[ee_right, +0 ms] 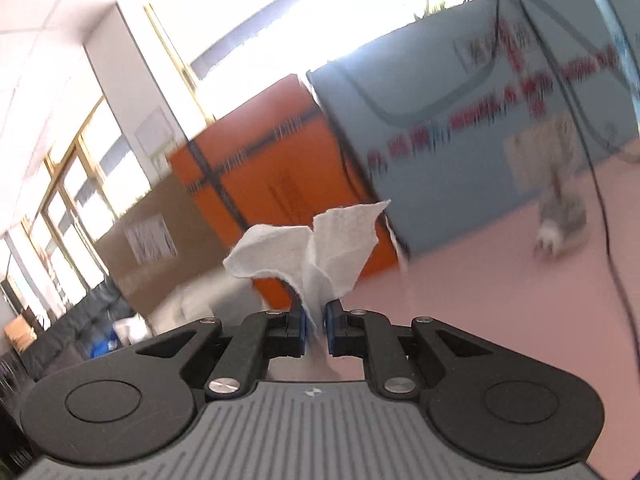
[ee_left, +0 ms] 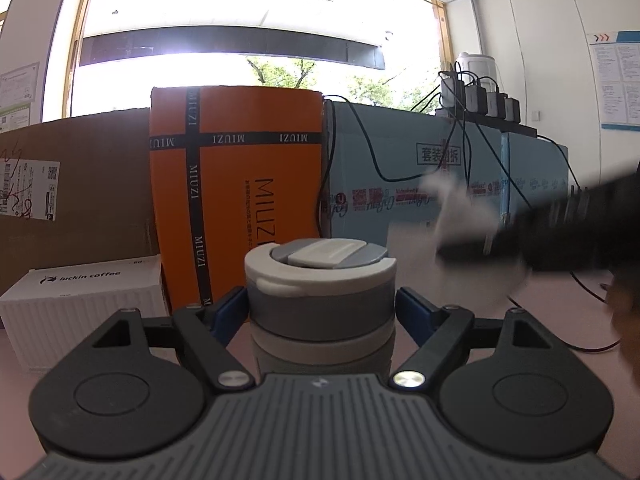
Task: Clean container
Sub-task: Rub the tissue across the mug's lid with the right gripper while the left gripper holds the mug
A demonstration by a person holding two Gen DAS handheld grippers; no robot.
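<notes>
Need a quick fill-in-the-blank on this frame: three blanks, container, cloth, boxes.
1. The right gripper is shut on a white ____.
2. The grey container stands between the jaws of the ____ gripper.
3. Behind the container stands an ____ box marked MIUZI.

Missing words: cloth; left; orange

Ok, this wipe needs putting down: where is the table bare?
Bare pink tabletop lies in front of the blue box, right of the container; cables cross its right side. Left is crowded: Luckin Coffee box and orange MIUZI box.
</notes>
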